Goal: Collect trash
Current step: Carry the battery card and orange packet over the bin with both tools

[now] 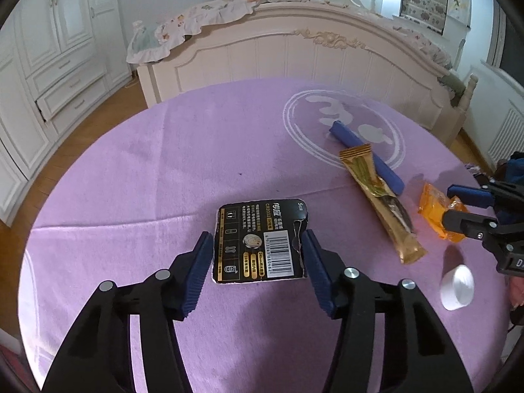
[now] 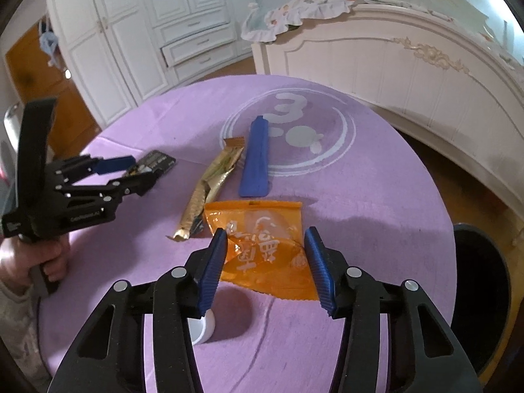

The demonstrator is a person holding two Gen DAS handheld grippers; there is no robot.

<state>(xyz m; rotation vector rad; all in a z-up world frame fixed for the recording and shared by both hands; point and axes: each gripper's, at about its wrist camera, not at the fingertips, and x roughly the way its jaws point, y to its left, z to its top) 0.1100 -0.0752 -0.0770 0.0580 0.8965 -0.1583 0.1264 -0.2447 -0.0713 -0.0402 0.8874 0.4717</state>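
On the purple tablecloth [image 1: 163,163], both hand-held grippers spread wide: left [image 1: 257,262] straddles the battery card [image 1: 258,239], right [image 2: 267,262] the orange wrapper [image 2: 265,245].

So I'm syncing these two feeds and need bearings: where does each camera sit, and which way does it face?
Left wrist: on the left hand-held gripper, facing the bed; open around the black battery card; right hand-held gripper at right edge.
Right wrist: on the right hand-held gripper, facing the wardrobe; open around the orange wrapper; left hand visible.
Shared: purple table, gold sachet, white cap.
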